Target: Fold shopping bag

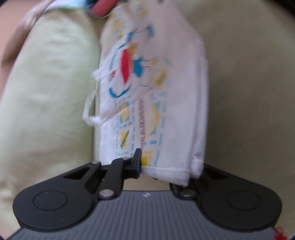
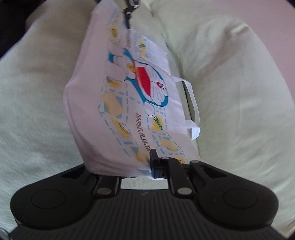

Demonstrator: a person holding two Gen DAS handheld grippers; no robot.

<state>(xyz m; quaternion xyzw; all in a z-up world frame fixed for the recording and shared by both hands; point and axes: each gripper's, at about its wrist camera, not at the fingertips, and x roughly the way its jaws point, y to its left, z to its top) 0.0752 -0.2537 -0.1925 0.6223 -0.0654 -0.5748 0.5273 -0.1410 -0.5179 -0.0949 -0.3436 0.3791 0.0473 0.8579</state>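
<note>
- Left wrist view: our left gripper has its jaws pinching the near hem of the shopping bag, and the cloth runs straight out ahead of them.
- Right wrist view: our right gripper has its jaws pinching the opposite end of the bag, and the left gripper's tip shows at the far end.
- So we hold the bag stretched between both grippers, off the pale green bedding; it looks doubled lengthwise, with a thick rolled edge along one side.
- One white handle hangs loose from the side.
- We judge a fold to be in hand: either the bag is being carried down to lie flat, or its ends are about to meet.
- Either way, both grips must stay firm, the cloth taut, and the handle kept from snagging.
</note>
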